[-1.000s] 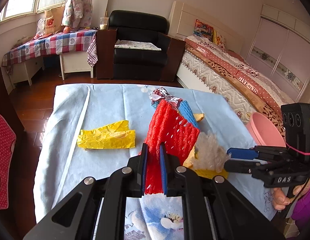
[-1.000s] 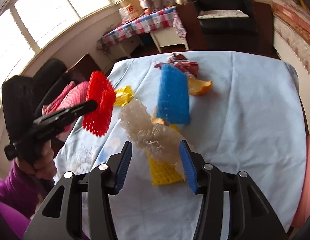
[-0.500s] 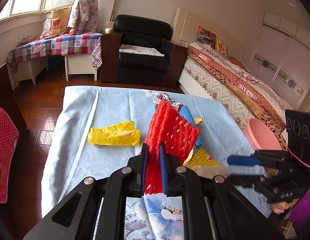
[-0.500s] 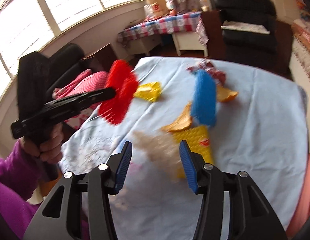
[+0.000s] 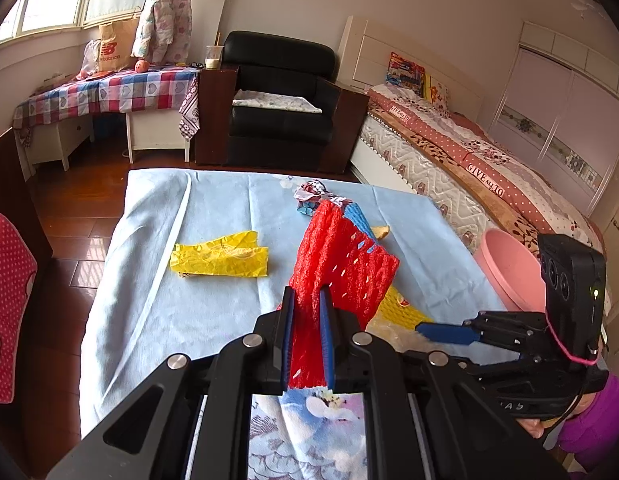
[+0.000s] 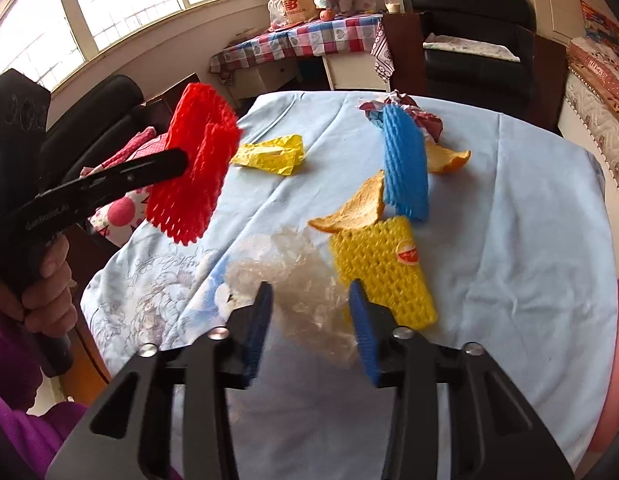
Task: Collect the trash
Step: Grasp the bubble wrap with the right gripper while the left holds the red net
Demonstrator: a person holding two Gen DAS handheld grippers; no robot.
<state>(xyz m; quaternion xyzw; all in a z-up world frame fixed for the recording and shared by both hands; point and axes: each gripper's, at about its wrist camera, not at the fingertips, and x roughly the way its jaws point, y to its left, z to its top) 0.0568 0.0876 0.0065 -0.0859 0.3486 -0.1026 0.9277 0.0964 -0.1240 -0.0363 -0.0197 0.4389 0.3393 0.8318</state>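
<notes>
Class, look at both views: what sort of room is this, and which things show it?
Most likely a home bedroom: a made bed along the wall, a wardrobe beside it, and a black armchair near the window.

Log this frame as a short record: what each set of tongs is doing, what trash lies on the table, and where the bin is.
left tongs: shut on the red foam net, held off the table
right tongs: have just been closing around the clear plastic wrap; pads not clearly pressing it
table cover: light blue cloth
trash lying on the cloth: yellow foam net, blue foam net, two peel pieces, yellow wrapper, crumpled foil wrapper
bin: pink basin beside the table's edge, contents not visible
</notes>
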